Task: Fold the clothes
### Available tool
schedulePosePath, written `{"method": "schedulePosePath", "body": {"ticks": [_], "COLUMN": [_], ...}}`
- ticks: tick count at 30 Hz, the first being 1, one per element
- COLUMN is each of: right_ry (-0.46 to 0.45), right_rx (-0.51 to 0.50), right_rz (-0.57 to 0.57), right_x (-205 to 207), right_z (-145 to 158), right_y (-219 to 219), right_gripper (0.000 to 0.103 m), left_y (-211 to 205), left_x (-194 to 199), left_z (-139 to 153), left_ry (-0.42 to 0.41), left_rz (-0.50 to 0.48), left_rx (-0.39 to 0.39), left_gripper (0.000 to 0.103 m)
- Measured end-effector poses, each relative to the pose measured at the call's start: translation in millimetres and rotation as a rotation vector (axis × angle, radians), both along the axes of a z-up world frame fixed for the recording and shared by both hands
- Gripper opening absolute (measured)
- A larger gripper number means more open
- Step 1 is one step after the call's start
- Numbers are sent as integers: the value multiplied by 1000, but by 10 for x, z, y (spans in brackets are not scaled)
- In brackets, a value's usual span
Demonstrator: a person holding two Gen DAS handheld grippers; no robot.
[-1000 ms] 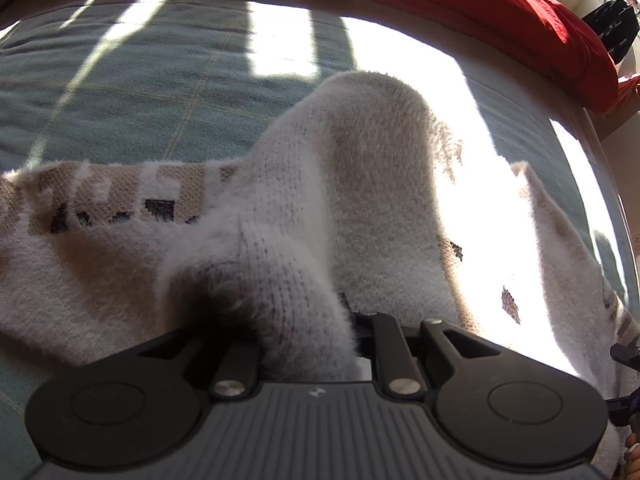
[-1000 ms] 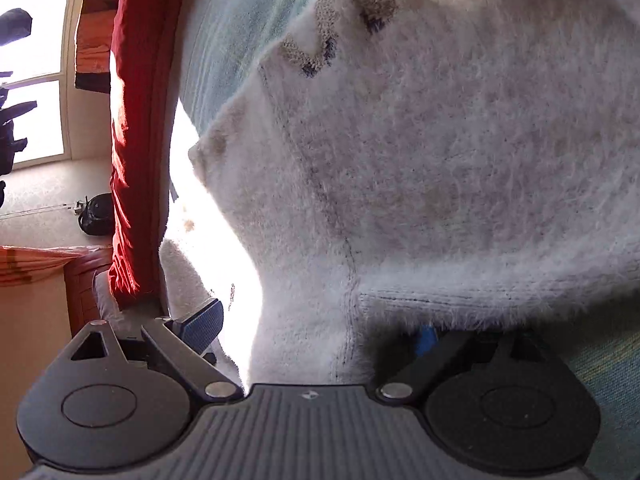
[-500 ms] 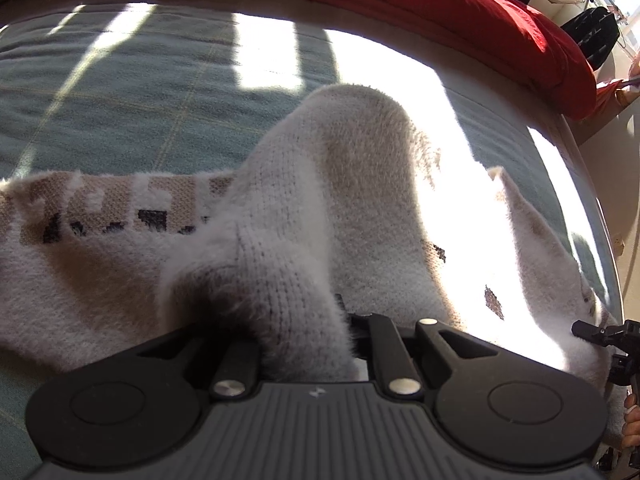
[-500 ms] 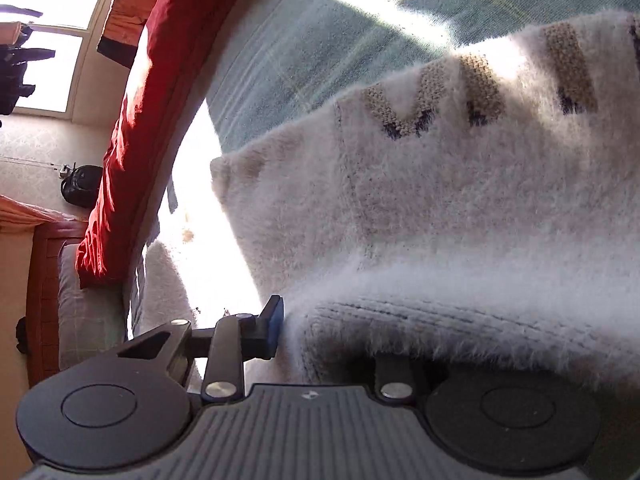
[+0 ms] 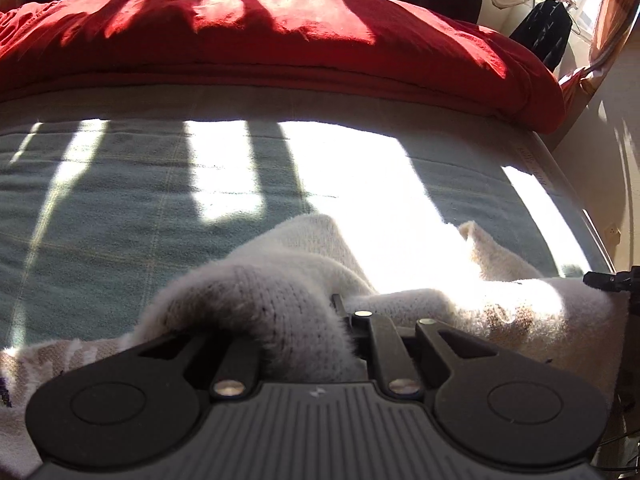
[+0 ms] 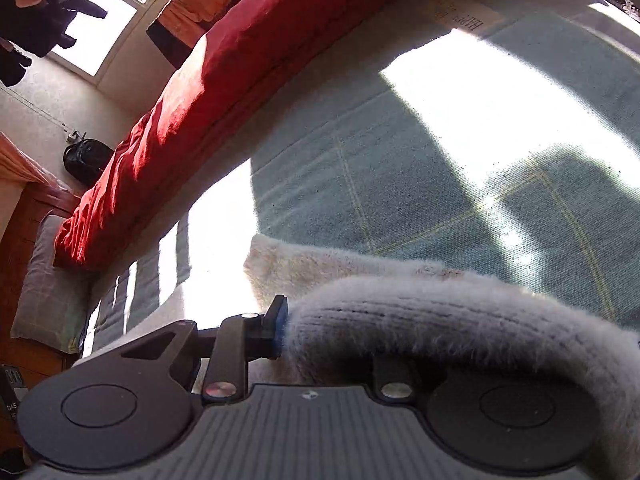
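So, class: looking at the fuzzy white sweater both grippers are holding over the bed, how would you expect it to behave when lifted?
The sweater is probably floppy: it droops in a soft hump over the left gripper. It likely grips well rather than slips, given the fuzzy knit bunched at the right gripper. Loose parts trail onto the green blanket, so they would probably drag.

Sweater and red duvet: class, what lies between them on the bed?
Only bare green blanket, striped with sunlight, separates the sweater from the red duvet; the left wrist view shows it.
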State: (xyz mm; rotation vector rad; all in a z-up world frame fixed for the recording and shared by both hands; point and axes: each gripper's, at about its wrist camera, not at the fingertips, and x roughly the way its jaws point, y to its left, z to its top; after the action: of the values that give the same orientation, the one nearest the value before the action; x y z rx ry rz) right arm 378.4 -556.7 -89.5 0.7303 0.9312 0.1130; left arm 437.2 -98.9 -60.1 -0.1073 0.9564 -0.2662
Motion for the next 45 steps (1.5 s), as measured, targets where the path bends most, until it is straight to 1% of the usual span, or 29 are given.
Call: {"method": "schedulePosePath", "body": {"ticks": [2, 4, 8, 10, 12, 13, 14, 15, 17, 18, 19, 21, 23, 26, 29, 31, 33, 35, 36, 39, 42, 45], "right_ry": [-35, -52, -23, -6, -3, -1, 3, 8, 14, 19, 24, 44, 57, 68, 72, 77, 84, 95, 104, 138, 161, 174], "right_rx": [-31, -45, -75, -73, -69, -65, -63, -62, -68, -74, -81, -110, -160, -152, -170, -188, -196, -188, -191, -188, -179, -181], "right_rz": [-4, -20, -6, 9, 30, 51, 65, 84, 123, 139, 152, 156, 158, 164, 193, 221, 248, 270, 274, 270, 253, 246], "right_x": [159, 323, 532, 529, 471, 411, 361, 299, 179, 121, 61, -75, -201, -401, -615, -734, -840, -946, -1001, -1124, -1231, -1295], "right_z": [24, -12, -159, -221, -225, -207, -186, -161, -111, -89, -68, -33, -5, 24, 78, 107, 123, 112, 95, 27, -26, -47], "right_y": [-29, -67, -25, 8, 28, 40, 49, 58, 75, 81, 88, 98, 116, 148, 274, 372, 457, 521, 547, 578, 584, 597], "right_gripper": [27, 27, 29, 34, 41, 44, 51, 56, 60, 63, 64, 77, 78, 78, 78, 78, 78, 78, 78, 78, 78, 78], "left_y": [-44, -82, -135, -119, -47, -3, 43, 88, 175, 219, 263, 338, 392, 450, 524, 555, 544, 518, 507, 491, 512, 469], "left_x": [146, 247, 339, 290, 209, 165, 118, 72, -25, -73, -119, -210, -309, -474, -656, -809, -970, -1139, -1211, -1285, -1261, -1235], "left_z": [-9, -83, -240, -274, -258, -246, -233, -221, -205, -202, -201, -181, -123, -25, 3, -29, -108, -217, -282, -541, -806, -917], "left_ry": [-23, -6, 42, 69, 85, 96, 108, 121, 140, 149, 157, 161, 130, 110, 117, 143, 180, 200, 209, 221, 249, 236], "left_rz": [-1, -4, -15, -18, -21, -23, -23, -24, -24, -21, -13, 7, 26, 34, 44, 32, 9, -21, -33, -38, -16, -29], "left_rx": [-11, -8, -4, -19, -55, -72, -88, -103, -124, -136, -152, -179, -195, -207, -222, -203, -158, -130, -127, -128, -169, -168], "left_gripper": [14, 15, 18, 24, 29, 34, 39, 41, 48, 49, 52, 53, 56, 59, 63, 63, 62, 61, 59, 59, 59, 59]}}
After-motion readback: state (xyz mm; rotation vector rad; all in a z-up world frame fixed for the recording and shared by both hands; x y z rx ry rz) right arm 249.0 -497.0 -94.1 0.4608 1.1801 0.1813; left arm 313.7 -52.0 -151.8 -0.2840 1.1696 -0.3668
